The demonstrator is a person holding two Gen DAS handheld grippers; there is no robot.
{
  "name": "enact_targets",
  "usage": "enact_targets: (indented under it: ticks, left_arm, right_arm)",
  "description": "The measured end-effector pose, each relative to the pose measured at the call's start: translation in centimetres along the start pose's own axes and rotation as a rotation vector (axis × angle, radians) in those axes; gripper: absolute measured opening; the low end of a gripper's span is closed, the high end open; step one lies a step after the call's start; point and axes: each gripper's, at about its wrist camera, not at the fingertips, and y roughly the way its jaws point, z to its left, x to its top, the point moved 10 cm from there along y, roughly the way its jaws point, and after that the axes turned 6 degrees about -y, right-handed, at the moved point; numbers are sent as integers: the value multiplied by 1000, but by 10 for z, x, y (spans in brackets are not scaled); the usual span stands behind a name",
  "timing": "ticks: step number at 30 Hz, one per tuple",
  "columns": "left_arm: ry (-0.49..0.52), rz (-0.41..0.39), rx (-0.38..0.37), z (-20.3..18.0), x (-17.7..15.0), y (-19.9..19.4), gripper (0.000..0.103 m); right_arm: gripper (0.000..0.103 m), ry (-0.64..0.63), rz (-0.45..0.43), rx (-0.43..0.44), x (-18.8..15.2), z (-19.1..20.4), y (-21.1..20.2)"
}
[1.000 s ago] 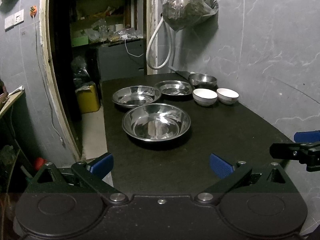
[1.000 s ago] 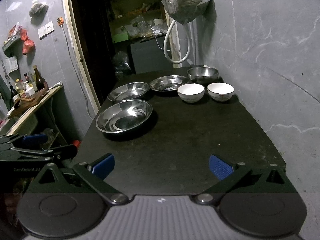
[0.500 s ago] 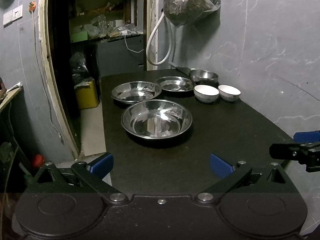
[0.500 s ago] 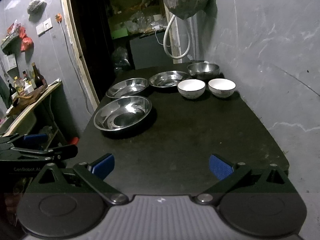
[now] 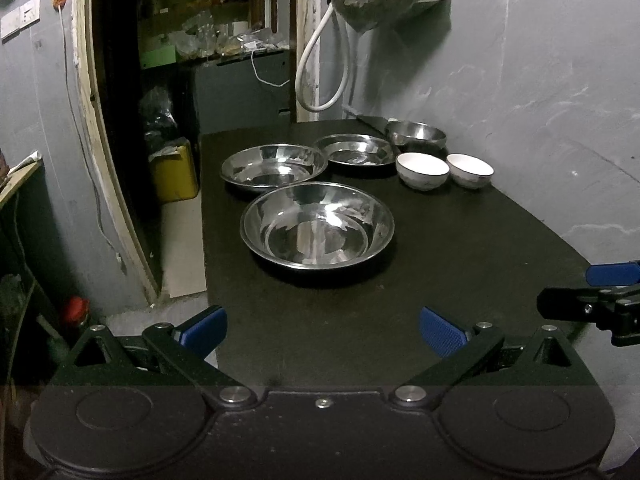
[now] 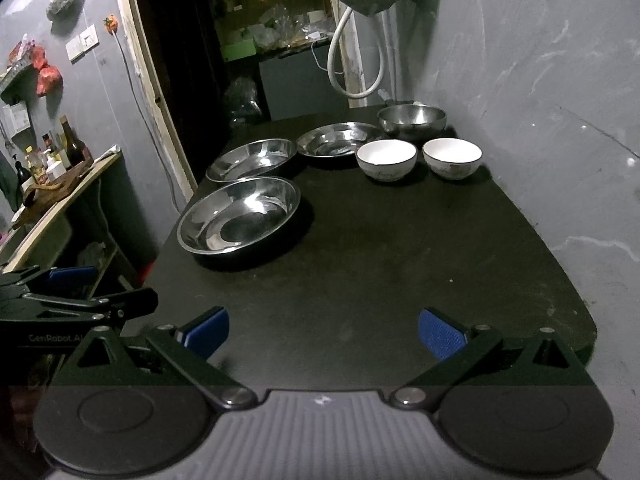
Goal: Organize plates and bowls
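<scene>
1. Left gripper [image 5: 322, 330]: jaws spread, holding nothing, at the black worktop's [image 5: 460, 240] near edge.
2. Three shallow round steel plates: nearest [image 5: 317, 226], left edge [image 5: 274, 166], far edge [image 5: 355, 150]; all empty.
3. Deep steel bowl [image 5: 416, 135] in the far right corner; two empty white ceramic bowls [image 5: 422, 170] [image 5: 470, 169] in front of it.
4. Right gripper [image 6: 323, 332]: jaws spread, empty.

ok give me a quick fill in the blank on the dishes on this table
1. The number of white bowls on the table is ____.
2. The nearest steel plate holds ____.
3. The steel bowl sits at the table's ____ end.
4. Both tools, left and right, are ____.

Missing: two; nothing; far; open
</scene>
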Motion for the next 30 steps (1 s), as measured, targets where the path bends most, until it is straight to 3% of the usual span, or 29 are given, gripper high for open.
enact_targets:
  ticks: [10, 22, 30]
  left_arm:
    - [-17, 30, 62, 5, 23, 38, 102]
    - [-138, 64, 254, 57, 99, 91, 102]
    - [-173, 56, 342, 93, 144, 125, 102]
  right_arm:
    - [103, -44, 32, 57, 28, -12, 44]
    - [103, -2, -15, 245, 99, -12, 114]
    - [103, 12, -25, 290, 134, 2, 158]
